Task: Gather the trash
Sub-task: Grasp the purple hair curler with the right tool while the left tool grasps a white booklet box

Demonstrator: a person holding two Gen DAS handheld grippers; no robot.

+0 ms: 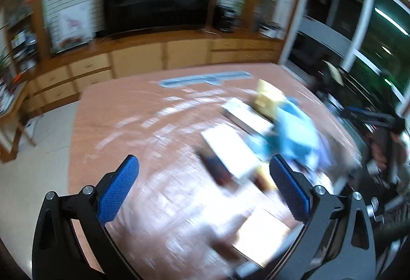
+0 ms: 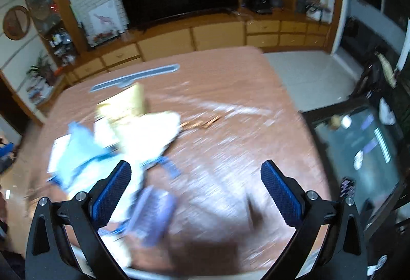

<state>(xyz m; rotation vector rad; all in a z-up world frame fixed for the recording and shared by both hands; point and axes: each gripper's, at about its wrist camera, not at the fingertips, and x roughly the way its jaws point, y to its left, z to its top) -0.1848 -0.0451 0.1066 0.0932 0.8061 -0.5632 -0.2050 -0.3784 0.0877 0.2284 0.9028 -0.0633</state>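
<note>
Both views are motion-blurred. A heap of trash lies on a reddish-brown table (image 1: pixel 115 110): a blue plastic bag (image 1: pixel 292 131), a yellow packet (image 1: pixel 266 98) and white flat boxes (image 1: pixel 230 149) in the left wrist view. My left gripper (image 1: pixel 205 187) is open and empty, above the table just left of the heap. In the right wrist view the same blue bag (image 2: pixel 77 151), yellow packet (image 2: pixel 125 105), white paper (image 2: pixel 151 131) and a purple wrapper (image 2: pixel 153 213) lie left of centre. My right gripper (image 2: pixel 196 190) is open and empty over the heap's right edge.
A grey-blue flat strip (image 1: pixel 205 80) lies at the table's far side, also in the right wrist view (image 2: pixel 135 77). Small brown sticks (image 2: pixel 202 123) lie mid-table. A wooden cabinet with a TV (image 1: pixel 159 0) stands behind. A dark glass side table (image 2: pixel 358 151) stands right of the table.
</note>
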